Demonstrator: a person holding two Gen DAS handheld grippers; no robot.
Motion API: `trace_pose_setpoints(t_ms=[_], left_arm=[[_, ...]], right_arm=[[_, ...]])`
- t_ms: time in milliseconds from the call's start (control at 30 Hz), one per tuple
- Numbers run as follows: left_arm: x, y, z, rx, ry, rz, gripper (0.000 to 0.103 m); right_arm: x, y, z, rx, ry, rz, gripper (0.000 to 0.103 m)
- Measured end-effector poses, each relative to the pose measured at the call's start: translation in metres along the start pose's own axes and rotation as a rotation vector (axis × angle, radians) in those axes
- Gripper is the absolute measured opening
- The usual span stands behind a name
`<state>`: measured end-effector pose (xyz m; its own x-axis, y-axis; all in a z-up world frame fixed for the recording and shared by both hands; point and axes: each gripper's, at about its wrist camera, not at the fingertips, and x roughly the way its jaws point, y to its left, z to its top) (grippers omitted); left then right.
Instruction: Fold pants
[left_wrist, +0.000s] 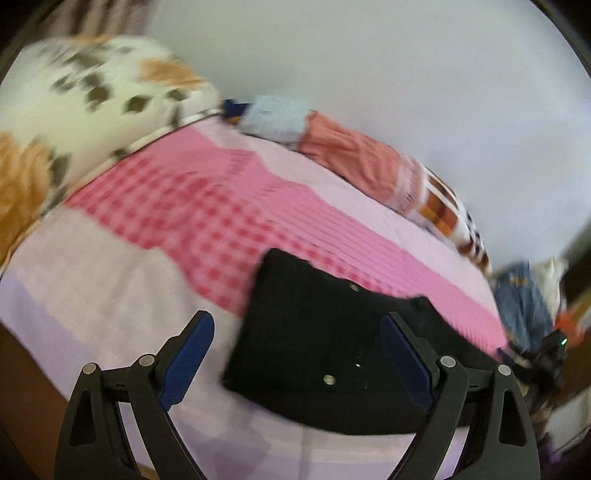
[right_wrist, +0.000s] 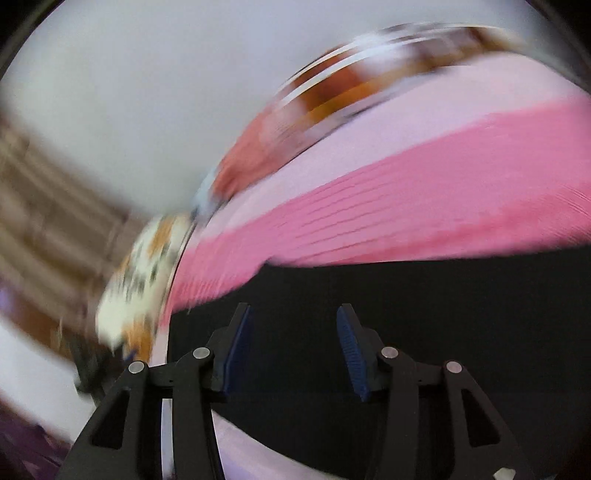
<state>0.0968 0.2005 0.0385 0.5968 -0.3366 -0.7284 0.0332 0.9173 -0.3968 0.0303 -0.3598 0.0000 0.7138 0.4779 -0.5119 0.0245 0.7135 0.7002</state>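
The black pants (left_wrist: 314, 343) lie flat on a bed covered by a pink and lilac sheet (left_wrist: 110, 280), folded into a compact dark block with two small metal studs showing on the cloth. Seen from the left wrist, the pants rest on the near part of the sheet, partly over its pink checked band and partly over the pale lilac area. The left gripper (left_wrist: 297, 354) hovers above the pants with its blue-padded fingers spread wide, one pad over the lilac sheet beside the pants and the other over the dark cloth; nothing is pinched between them, and whether the pads touch the fabric cannot be told. Beyond the pants, at the far edge of the sheet against a pale wall, sits a row of bedding: a white pillow (left_wrist: 92, 96) with brown and orange patterns, a light blue cloth (left_wrist: 273, 118), a salmon cloth (left_wrist: 351, 158) and an orange checked cloth (left_wrist: 447, 210). A pile of denim clothes (left_wrist: 521, 306) lies past the pants at the sheet's other end. The right wrist view is heavily blurred. There the right gripper (right_wrist: 293, 350) sits over the pants (right_wrist: 443, 314) with its fingers part-way apart, nothing visibly caught between the pads.
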Motion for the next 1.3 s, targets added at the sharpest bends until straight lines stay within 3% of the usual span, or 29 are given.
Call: trace_pose_setpoints(t_ms=[100, 167, 300, 433, 633, 800, 900, 967, 1033, 1167, 1300], left_arm=[[0.018, -0.028, -0.008, 0.092, 0.042, -0.034, 0.092], [0.034, -0.043, -0.015, 0.13, 0.087, -0.056, 0.092], [0.061, -0.056, -0.027, 0.173, 0.148, -0.048, 0.092], [0.082, -0.046, -0.041, 0.164, 0.222, -0.003, 0.092], [0.079, -0.049, -0.046, 0.185, 0.233, 0.039, 0.091], [0.066, -0.084, -0.043, 0.189, 0.188, -0.041, 0.092], [0.072, -0.116, -0.047, 0.201, 0.21, -0.115, 0.092], [0.081, -0.139, -0.053, 0.223, 0.245, -0.157, 0.092], [0.088, -0.163, -0.061, 0.254, 0.279, -0.192, 0.092], [0.094, -0.198, -0.073, 0.315, 0.312, -0.246, 0.092], [0.107, -0.223, -0.084, 0.35, 0.365, -0.27, 0.092]], right_arm=[[-0.082, -0.07, -0.016, 0.21, -0.143, -0.126, 0.047], [-0.122, -0.099, -0.031, 0.28, -0.2, -0.187, 0.047], [-0.166, -0.132, -0.062, 0.365, -0.25, -0.27, 0.047], [-0.174, -0.147, -0.08, 0.416, -0.261, -0.242, 0.047], [-0.159, -0.143, -0.081, 0.394, -0.219, -0.151, 0.047], [-0.124, -0.124, -0.081, 0.267, -0.072, -0.102, 0.047], [-0.116, -0.132, -0.087, 0.247, -0.019, -0.143, 0.046], [-0.129, -0.143, -0.092, 0.282, -0.051, -0.149, 0.046], [-0.154, -0.163, -0.096, 0.333, -0.114, -0.225, 0.047], [-0.211, -0.202, -0.11, 0.483, -0.285, -0.218, 0.047], [-0.224, -0.204, -0.107, 0.431, -0.308, -0.3, 0.047]])
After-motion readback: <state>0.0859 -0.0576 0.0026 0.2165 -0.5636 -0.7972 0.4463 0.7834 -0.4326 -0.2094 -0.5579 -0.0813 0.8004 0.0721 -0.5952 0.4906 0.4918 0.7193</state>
